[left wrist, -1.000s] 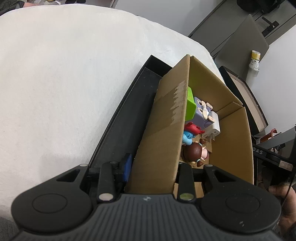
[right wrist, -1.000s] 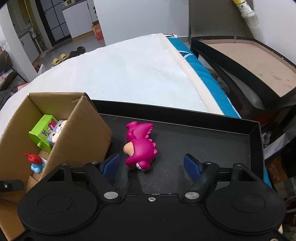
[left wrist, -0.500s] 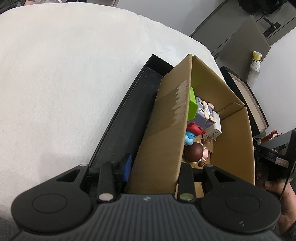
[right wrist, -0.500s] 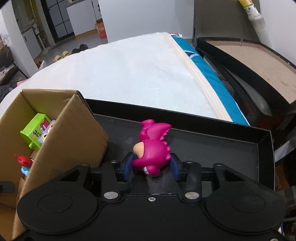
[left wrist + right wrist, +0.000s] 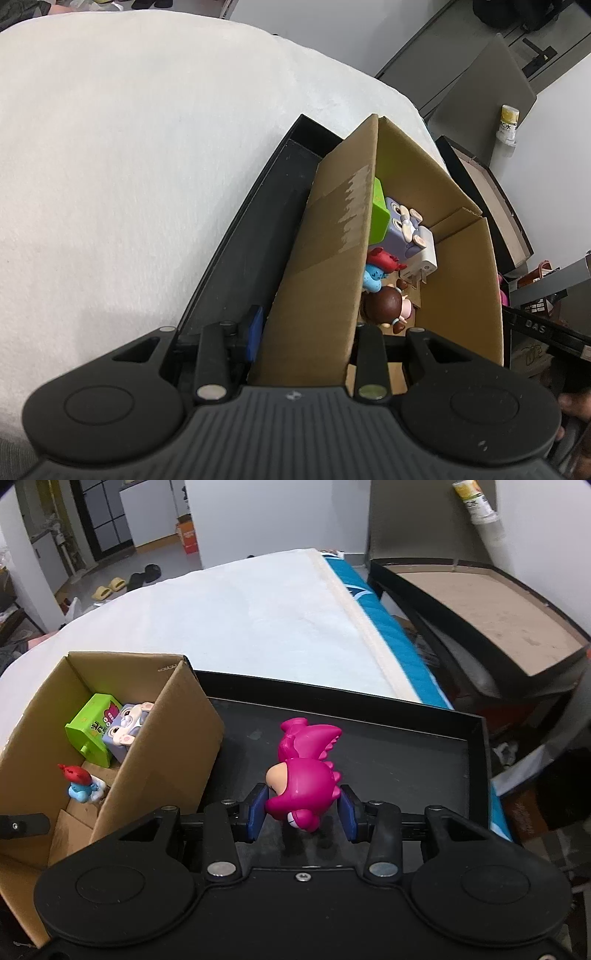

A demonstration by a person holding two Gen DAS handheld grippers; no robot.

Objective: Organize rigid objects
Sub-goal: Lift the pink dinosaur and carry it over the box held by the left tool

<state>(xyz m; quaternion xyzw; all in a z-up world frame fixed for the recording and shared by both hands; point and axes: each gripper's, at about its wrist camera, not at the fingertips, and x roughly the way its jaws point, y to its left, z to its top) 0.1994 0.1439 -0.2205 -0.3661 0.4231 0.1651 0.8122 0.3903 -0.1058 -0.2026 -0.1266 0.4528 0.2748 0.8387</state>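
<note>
My right gripper (image 5: 303,810) is shut on a magenta dinosaur toy (image 5: 304,777), held just above the black tray (image 5: 424,775). To its left stands an open cardboard box (image 5: 162,760) with a green block (image 5: 92,729), a lilac bunny cube (image 5: 123,729) and a small blue figure with a red cap (image 5: 79,784) inside. In the left wrist view my left gripper (image 5: 308,328) is shut on the near wall of the cardboard box (image 5: 325,266), one finger outside and one inside. Inside I also see a white plug (image 5: 421,258) and a brown-haired doll (image 5: 384,304).
The black tray (image 5: 236,236) lies on a white bed cover (image 5: 129,166). A blue mattress edge (image 5: 391,642) runs along the right. Beyond it stands a second black-rimmed tray with a brown floor (image 5: 480,602). A hand (image 5: 570,406) shows at the lower right.
My right gripper closed around the magenta dinosaur and lifted it slightly off the tray. The left gripper kept its grip on the box wall and stayed still.
</note>
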